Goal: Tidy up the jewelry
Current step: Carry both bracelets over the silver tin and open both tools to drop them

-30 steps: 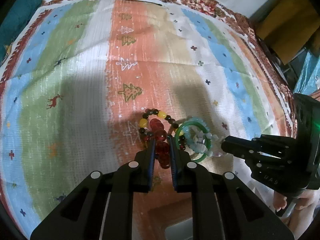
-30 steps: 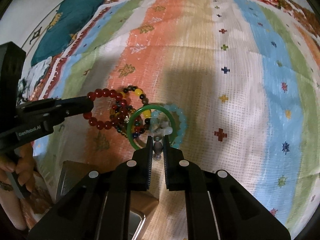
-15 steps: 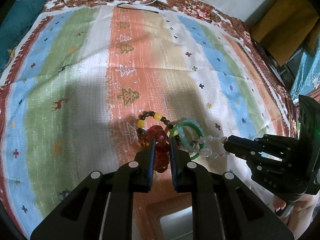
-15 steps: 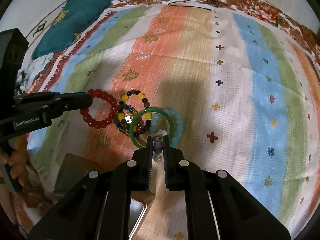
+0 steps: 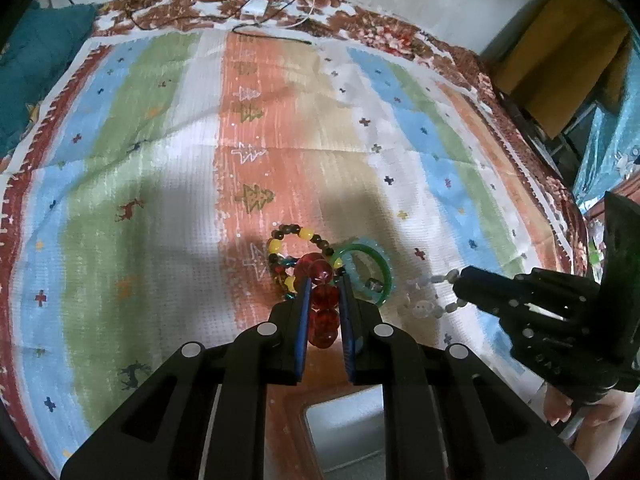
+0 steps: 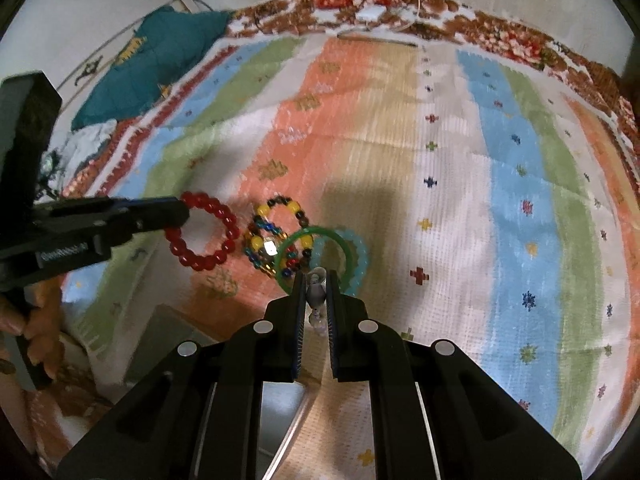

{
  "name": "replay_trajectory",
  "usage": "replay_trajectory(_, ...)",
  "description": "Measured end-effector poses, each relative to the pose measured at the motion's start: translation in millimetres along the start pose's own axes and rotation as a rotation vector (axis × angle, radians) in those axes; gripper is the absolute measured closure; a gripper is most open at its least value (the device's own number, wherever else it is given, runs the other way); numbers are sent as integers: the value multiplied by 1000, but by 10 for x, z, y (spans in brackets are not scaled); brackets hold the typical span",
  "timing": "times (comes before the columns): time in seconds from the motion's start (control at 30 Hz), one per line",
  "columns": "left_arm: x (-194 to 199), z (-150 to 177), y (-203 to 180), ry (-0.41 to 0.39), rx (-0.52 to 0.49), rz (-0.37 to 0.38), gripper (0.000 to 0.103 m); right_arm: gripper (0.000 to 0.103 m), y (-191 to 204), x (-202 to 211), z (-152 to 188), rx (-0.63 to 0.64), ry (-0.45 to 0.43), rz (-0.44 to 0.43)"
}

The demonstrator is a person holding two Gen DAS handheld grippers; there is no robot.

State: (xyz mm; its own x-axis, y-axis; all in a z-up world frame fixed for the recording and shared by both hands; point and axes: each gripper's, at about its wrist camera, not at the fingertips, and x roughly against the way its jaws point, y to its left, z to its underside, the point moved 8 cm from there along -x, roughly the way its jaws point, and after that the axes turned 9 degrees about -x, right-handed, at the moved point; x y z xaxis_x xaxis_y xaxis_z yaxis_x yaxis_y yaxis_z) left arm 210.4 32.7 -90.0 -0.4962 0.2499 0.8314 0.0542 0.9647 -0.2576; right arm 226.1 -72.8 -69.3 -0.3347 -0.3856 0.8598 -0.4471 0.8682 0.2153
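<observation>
The left gripper (image 5: 324, 312) has its fingers clamped on the round red glass-bead bracelet (image 6: 202, 236), lifted off the striped cloth (image 5: 160, 200). The right gripper (image 6: 316, 300) pinches a pale clear-bead strand (image 5: 426, 308) (light, limp, slippery; best held bead-on).

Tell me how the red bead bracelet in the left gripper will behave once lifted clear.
The red bead bracelet probably hangs as a floppy loop from the left gripper, being separate strung beads. Round glossy beads may slip or roll between the pads.
</observation>
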Motion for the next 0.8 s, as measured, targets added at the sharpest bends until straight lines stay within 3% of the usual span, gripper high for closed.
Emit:
replay_trajectory(0.4,243,69,-131,-53,-13,24,90,92,225,404,2,52,-91,-36)
replay_trajectory(0.8,476,285,-360,-98,-57,44,90,92,367,545,255,88,-92,-77)
